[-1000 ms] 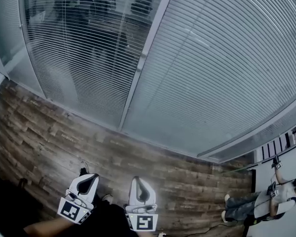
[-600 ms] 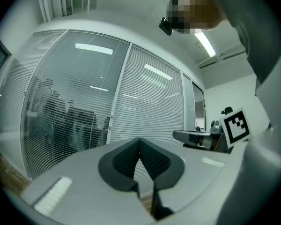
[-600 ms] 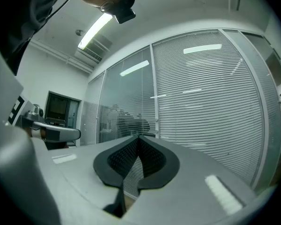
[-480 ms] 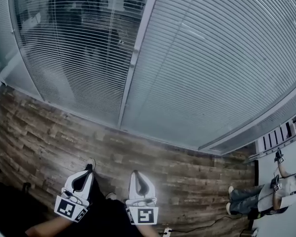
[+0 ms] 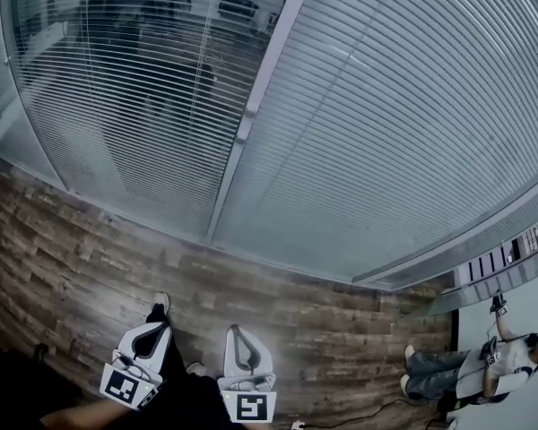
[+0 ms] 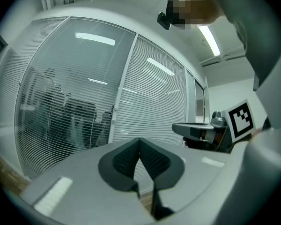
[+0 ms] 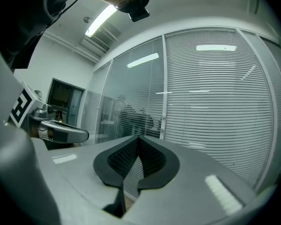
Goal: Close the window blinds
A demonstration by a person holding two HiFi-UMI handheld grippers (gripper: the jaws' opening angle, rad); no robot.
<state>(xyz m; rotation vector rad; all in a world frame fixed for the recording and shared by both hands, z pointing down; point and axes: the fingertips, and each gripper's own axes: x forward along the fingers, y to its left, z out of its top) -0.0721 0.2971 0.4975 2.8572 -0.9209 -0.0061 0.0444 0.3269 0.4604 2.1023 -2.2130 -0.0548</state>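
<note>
Approach stage: blinds not yet touched.
Left panel blinds (image 5: 134, 115) stand ahead, slats open, room showing through; right panel blinds (image 5: 412, 133) look closed. Wood floor (image 5: 72, 240) lies between. Left gripper (image 5: 160, 328) and right gripper (image 5: 236, 331) sit low, well apart from the blinds, fingers pressed together, empty. Next, probably: close in, find the slat control, open the fingers.

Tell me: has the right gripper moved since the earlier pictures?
Cannot tell. The right gripper lies just right of the window post, about as far below its foot as before; the camera itself shifted.
</note>
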